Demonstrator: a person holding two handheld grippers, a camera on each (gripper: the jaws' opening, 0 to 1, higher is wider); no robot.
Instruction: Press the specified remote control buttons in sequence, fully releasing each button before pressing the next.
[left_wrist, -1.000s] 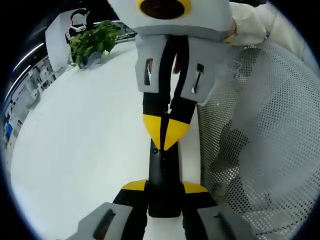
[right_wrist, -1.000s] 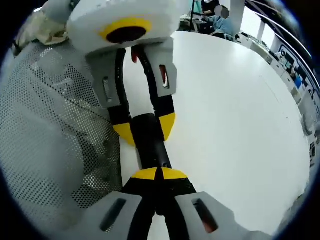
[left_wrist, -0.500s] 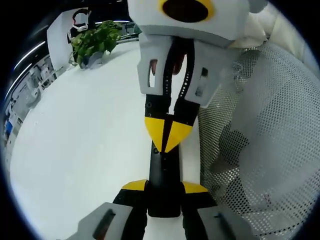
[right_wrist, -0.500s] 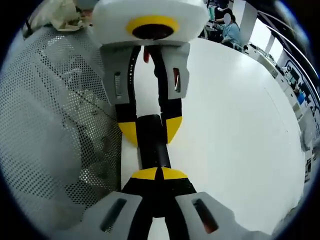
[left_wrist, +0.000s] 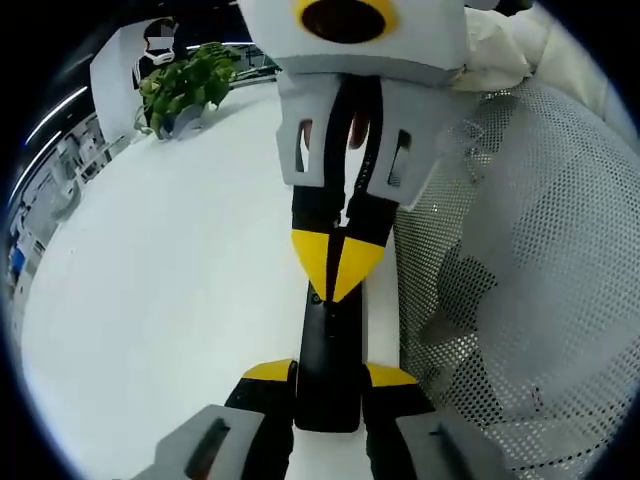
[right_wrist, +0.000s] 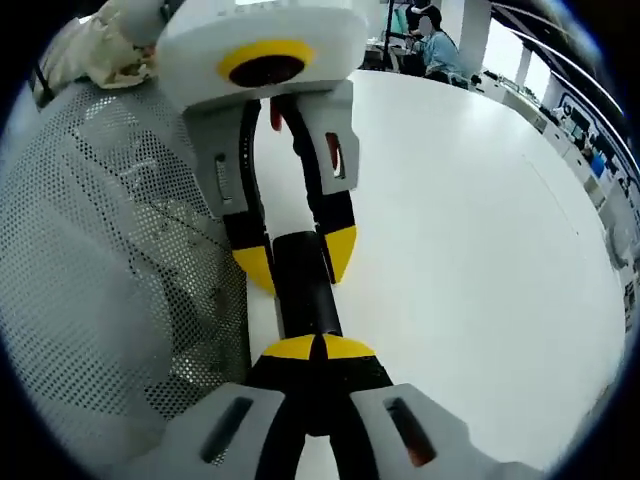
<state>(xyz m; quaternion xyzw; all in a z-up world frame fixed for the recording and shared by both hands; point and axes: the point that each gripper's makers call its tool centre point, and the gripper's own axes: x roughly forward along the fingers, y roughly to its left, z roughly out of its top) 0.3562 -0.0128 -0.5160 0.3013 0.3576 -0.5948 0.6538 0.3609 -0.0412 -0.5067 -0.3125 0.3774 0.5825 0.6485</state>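
Note:
A slim black remote control (left_wrist: 328, 335) lies lengthwise between the yellow-tipped jaws of my left gripper (left_wrist: 328, 376), which is shut on its near end. My right gripper (left_wrist: 338, 272) reaches in from the top of the left gripper view. Its jaws are shut into one yellow point that rests on the remote's upper face. In the right gripper view my right gripper (right_wrist: 320, 348) is shut with its tips together on the remote control (right_wrist: 303, 298). Beyond it, the left gripper (right_wrist: 296, 262) clamps the remote's far end.
Everything sits over a white table (left_wrist: 170, 260). A white mesh chair back (left_wrist: 520, 300) stands close beside the grippers, and the mesh chair back (right_wrist: 100, 290) is on the left in the right gripper view. A potted plant (left_wrist: 185, 85) stands at the table's far edge. A cream sleeve (left_wrist: 500, 50) shows behind the right gripper.
The right gripper rocked slightly towards the left gripper and back, its shut tips staying on the remote. The left gripper's hold is unchanged.

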